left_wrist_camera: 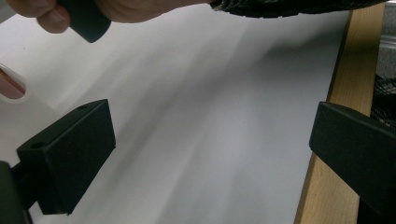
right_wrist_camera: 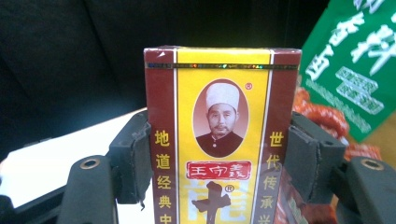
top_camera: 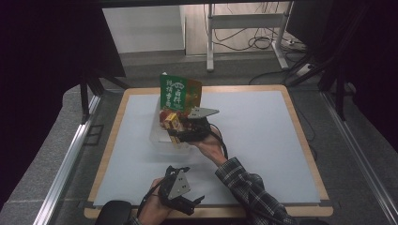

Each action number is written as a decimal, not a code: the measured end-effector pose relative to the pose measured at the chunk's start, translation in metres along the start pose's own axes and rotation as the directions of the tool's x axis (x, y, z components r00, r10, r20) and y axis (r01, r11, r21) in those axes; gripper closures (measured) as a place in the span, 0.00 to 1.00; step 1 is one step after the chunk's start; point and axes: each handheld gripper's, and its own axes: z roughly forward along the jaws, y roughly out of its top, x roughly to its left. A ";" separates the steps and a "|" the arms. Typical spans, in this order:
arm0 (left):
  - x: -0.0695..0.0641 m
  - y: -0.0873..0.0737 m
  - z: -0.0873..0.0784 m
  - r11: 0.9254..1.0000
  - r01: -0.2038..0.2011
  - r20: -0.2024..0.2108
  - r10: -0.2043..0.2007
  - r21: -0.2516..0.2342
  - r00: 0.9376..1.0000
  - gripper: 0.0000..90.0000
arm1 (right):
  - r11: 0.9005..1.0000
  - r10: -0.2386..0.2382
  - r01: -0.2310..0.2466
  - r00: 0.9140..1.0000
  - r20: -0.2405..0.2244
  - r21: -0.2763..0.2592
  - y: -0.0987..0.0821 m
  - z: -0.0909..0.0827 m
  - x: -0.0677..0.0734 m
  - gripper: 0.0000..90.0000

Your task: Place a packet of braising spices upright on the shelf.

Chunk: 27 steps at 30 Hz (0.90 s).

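A yellow and maroon box [right_wrist_camera: 219,140] with a portrait and Chinese print stands upright between the jaws of my right gripper [right_wrist_camera: 219,156], whose pads [right_wrist_camera: 135,158] press on its two narrow sides. From above, the right gripper [top_camera: 177,127] holds this box [top_camera: 171,121] over a clear plastic container [top_camera: 157,136] left of the table's middle. A green packet [top_camera: 173,91] stands upright in the container, just behind the box; it is at the right edge as the green packet [right_wrist_camera: 359,60] in the right gripper view. My left gripper [top_camera: 195,202] rests near the front edge, open [left_wrist_camera: 212,135] with nothing between its jaws.
A white mat [top_camera: 263,140] covers the wooden table, whose front edge [left_wrist_camera: 327,163] runs beside my left gripper. The person's plaid sleeve [top_camera: 248,187] crosses the front right part of the mat. Dark curtains and desk legs with cables lie beyond the table.
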 end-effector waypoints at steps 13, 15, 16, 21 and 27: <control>-0.001 0.000 0.001 1.000 -0.009 0.004 0.009 0.007 1.000 0.00 | 0.999 -0.008 0.007 1.000 0.029 0.036 -0.021 -0.008 0.000 0.36; -0.002 0.000 0.002 1.000 -0.010 0.003 0.010 0.008 1.000 0.00 | 0.999 -0.003 0.002 1.000 0.027 0.040 -0.023 -0.009 -0.002 0.36; -0.002 0.000 0.002 1.000 -0.011 0.002 0.011 0.009 1.000 0.00 | 0.999 0.006 -0.007 1.000 0.023 0.041 -0.023 -0.010 -0.003 0.36; -0.002 0.000 0.002 1.000 -0.012 0.002 0.012 0.009 1.000 0.00 | 0.998 0.014 -0.015 1.000 0.018 0.054 -0.022 -0.012 -0.005 0.35; 0.000 0.000 0.001 1.000 -0.002 -0.004 0.002 0.003 1.000 0.00 | 0.996 -0.020 0.019 1.000 0.003 0.090 -0.013 -0.013 -0.004 0.24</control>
